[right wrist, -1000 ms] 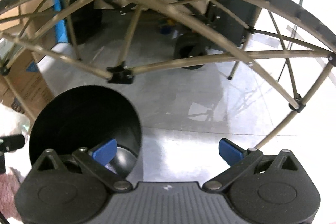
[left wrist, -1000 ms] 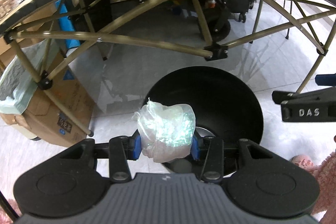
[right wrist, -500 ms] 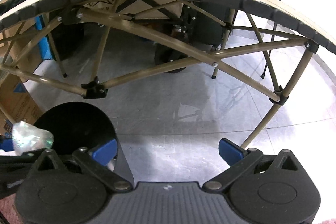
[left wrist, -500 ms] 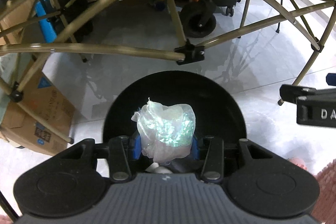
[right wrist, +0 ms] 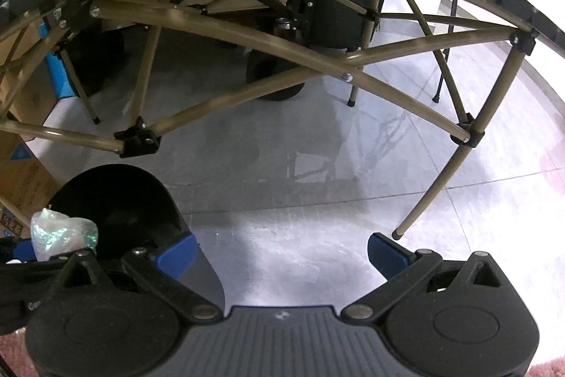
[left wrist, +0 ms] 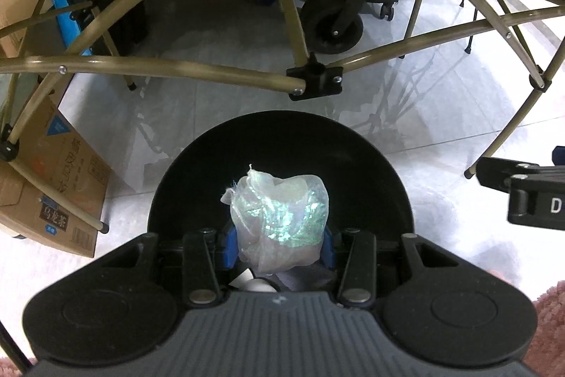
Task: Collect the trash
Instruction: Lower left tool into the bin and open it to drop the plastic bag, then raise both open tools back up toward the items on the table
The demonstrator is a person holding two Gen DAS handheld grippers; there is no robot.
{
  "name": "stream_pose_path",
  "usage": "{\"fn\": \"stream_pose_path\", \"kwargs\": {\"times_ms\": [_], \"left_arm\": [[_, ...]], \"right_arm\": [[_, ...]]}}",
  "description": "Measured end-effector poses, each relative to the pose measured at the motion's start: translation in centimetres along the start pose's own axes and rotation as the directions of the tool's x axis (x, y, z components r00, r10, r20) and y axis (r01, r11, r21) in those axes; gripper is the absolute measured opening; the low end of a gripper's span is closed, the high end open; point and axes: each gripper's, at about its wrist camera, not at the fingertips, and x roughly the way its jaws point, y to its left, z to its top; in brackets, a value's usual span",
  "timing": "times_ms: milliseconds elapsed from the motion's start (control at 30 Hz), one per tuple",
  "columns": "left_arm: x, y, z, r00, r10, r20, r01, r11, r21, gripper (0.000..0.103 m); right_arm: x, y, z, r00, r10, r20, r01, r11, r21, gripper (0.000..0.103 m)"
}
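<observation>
A crumpled, shiny plastic wrapper is pinched between the blue pads of my left gripper, which is shut on it. It hangs right over the mouth of a round black bin on the floor, with pale scraps low inside. In the right wrist view the same wrapper and bin show at the lower left. My right gripper stands open over bare floor tiles, with nothing between its fingers, to the right of the bin.
A folding table's olive metal frame arches over the far side of the bin. Cardboard boxes stand at the left. A black wheeled cart sits beyond the frame. A tripod leg stands at the far right.
My left gripper has carried the wrapper forward and down, so it now sits centred over the bin's mouth. The right gripper has shifted to the right and rolled a little, staying open.
</observation>
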Motion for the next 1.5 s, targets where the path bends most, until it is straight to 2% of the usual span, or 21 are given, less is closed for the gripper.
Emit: {"fn": "stream_pose_path", "kwargs": {"times_ms": [33,67,100,133,167,200,233,467,1133,1500], "left_arm": [[-0.1,-0.1,0.0,1.0,0.001,0.003,-0.001,1.0,0.003,0.045],[-0.2,-0.1,0.0,1.0,0.003,0.005,-0.003,1.0,0.002,0.051],[-0.3,-0.1,0.0,1.0,0.009,0.006,-0.009,1.0,-0.006,0.064],[-0.3,0.0,0.1,1.0,0.015,0.003,-0.015,1.0,-0.018,0.072],[-0.3,0.1,0.2,1.0,0.022,0.001,-0.022,0.999,-0.033,0.09],[-0.4,0.2,0.2,1.0,0.03,0.005,-0.03,0.998,-0.05,0.101],[-0.5,0.4,0.3,0.999,0.033,0.007,-0.033,0.998,-0.062,0.103],[0.0,0.7,0.5,0.999,0.017,-0.039,-0.02,0.996,-0.091,0.103],[-1.1,0.8,0.5,0.999,0.026,-0.031,-0.028,0.996,-0.086,0.103],[-5.4,2.1,1.1,0.997,0.025,0.07,-0.019,0.996,-0.093,0.103]], "right_arm": [[-0.1,0.1,0.0,1.0,0.003,0.002,-0.003,1.0,-0.002,0.103],[-0.1,0.1,0.1,1.0,0.006,0.004,-0.006,1.0,-0.004,0.103],[-0.2,0.2,0.1,1.0,0.007,0.005,-0.007,1.0,-0.006,0.103],[-0.2,0.2,0.1,1.0,0.007,0.006,-0.007,1.0,-0.005,0.103],[-0.2,0.1,0.1,1.0,0.006,0.006,-0.006,1.0,-0.003,0.103],[-0.2,0.0,0.1,1.0,0.005,0.007,-0.005,1.0,0.0,0.103],[-0.3,0.0,0.1,1.0,0.004,0.008,-0.004,1.0,0.004,0.103],[-0.3,-0.2,0.2,1.0,0.008,0.012,-0.008,1.0,0.009,0.103],[-0.4,-0.1,0.2,1.0,0.012,0.016,-0.012,1.0,0.009,0.103],[-1.3,-0.1,0.3,0.998,0.045,0.042,-0.046,0.999,0.019,0.103]]}}
